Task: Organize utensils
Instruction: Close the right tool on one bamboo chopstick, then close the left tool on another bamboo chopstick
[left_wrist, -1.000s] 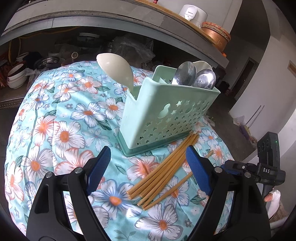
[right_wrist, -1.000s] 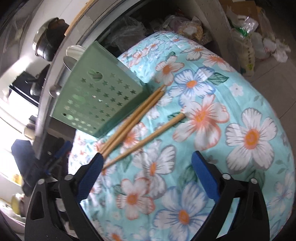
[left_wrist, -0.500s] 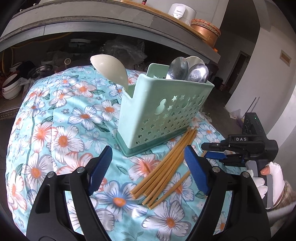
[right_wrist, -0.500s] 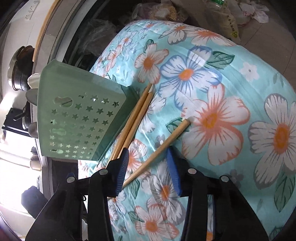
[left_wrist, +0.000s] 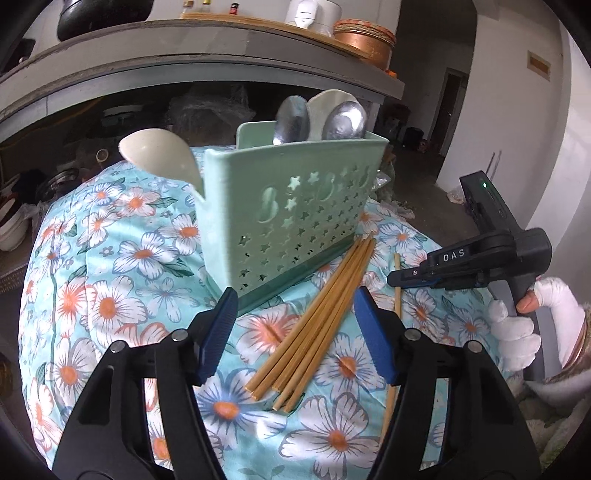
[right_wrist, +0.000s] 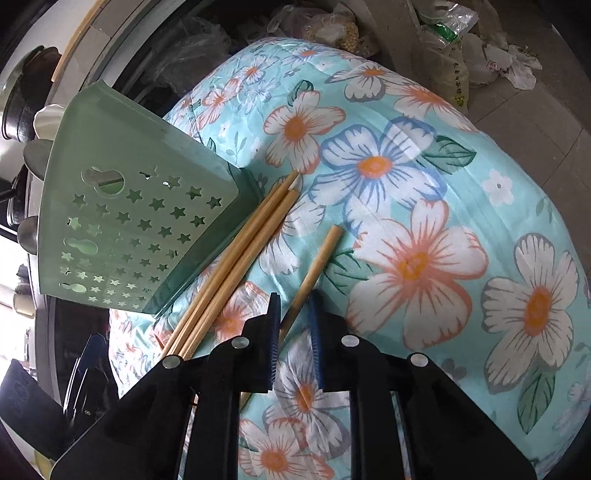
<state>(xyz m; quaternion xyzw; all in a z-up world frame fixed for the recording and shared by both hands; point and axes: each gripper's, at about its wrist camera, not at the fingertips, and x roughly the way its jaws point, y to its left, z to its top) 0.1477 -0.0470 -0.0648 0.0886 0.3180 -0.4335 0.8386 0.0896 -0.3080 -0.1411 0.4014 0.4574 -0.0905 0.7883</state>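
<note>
I have my right gripper (right_wrist: 293, 314) closing around the lone chopstick (right_wrist: 314, 267) that lies apart from the others on the flowered cloth (right_wrist: 406, 166); its jaws have just been narrowing, the stick runs between them, and they look almost shut, though I cannot tell whether the pads are pressing yet. I come at it near its lower end, I think, so that the rest stays free to tip into the green utensil holder (left_wrist: 291, 214). That stick points its far tip up and a little right in my right view, its long axis roughly parallel to the bundle of chopsticks (left_wrist: 317, 314) beside the holder's base. My left gripper (left_wrist: 295, 332) hangs released over that bundle, jaws astride it and lately narrowing, touching nothing. The holder stands upright with spoons (left_wrist: 317, 118) in it.
</note>
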